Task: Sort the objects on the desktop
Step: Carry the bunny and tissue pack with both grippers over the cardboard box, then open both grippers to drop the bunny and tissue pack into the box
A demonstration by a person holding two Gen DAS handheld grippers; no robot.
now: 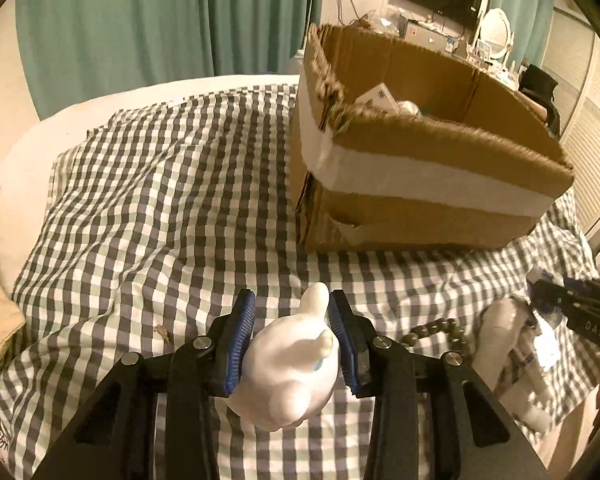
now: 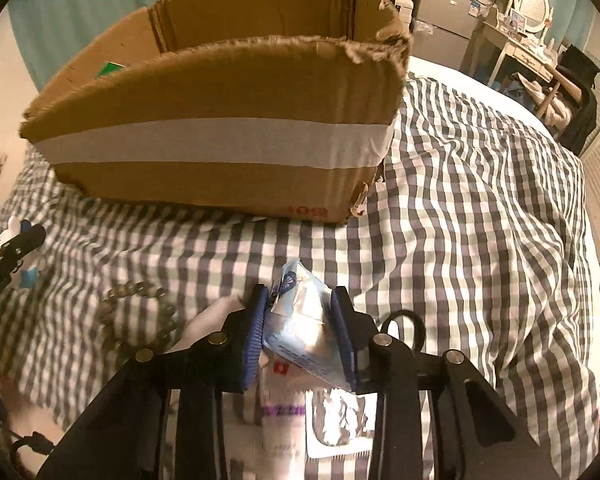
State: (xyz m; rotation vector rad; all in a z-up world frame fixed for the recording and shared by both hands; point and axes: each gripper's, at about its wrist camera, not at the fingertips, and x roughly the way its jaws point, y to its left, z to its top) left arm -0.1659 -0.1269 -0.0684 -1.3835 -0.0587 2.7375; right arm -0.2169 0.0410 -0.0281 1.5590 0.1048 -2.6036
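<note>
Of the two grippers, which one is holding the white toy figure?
The left gripper: its blue pads clamp the white toy figure, whereas the right gripper holds a light-blue packet.

The open brown cardboard box (image 2: pixel 220 92) hides most of its contents behind its wall; the blurred white tubes (image 2: pixel 276 412) carry unreadable print.

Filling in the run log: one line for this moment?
left gripper: shut on white toy | right gripper: shut on blue packet | cardboard box: ahead on checked cloth
</note>
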